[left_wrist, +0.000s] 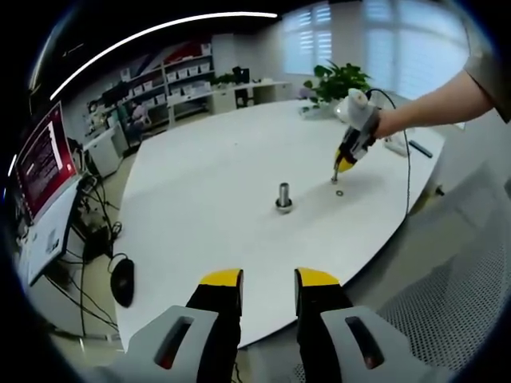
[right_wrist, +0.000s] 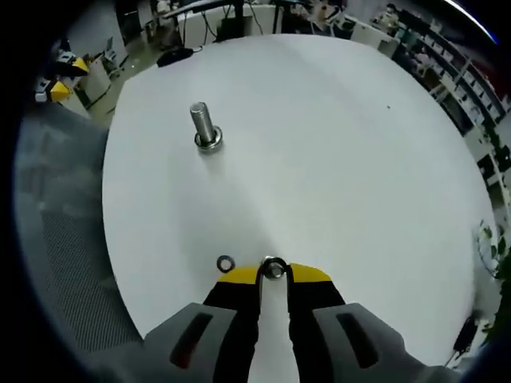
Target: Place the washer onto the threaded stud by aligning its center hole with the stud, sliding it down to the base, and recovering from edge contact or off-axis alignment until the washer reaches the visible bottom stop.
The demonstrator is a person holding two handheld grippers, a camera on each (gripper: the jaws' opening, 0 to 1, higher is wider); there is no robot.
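Washer held: a small metal washer (right_wrist: 273,269) sits clamped between the yellow tips of the right gripper (right_wrist: 274,273), low over the white table (right_wrist: 335,144); its ring stands on edge, hole facing the camera, as far as the right gripper view shows.
Washer loose: a second washer (right_wrist: 225,263) lies flat on the table just left of those tips; in the left gripper view it is a tiny ring (left_wrist: 340,193) just below the tip of the right gripper (left_wrist: 336,177).
Threaded stud: stands upright on its wider base, long axis vertical to the table, well apart from both washers (right_wrist: 204,126) (left_wrist: 283,196).
Left gripper: jaws apart with nothing between them, held off the near edge of the table (left_wrist: 267,281).
Left gripper view adds: the person's forearm (left_wrist: 431,100) reaching in from the right with the right gripper pointed down at the table, a cable (left_wrist: 408,171) trailing from it, a potted plant (left_wrist: 339,80) behind it, shelving (left_wrist: 180,80), a red screen (left_wrist: 44,159) at far left and a dark computer mouse (left_wrist: 121,281) below the table's edge.
Right gripper view adds: the clamped washer up close, which the left gripper view leaves too small to tell, and the grey perforated floor (right_wrist: 76,263) at left.
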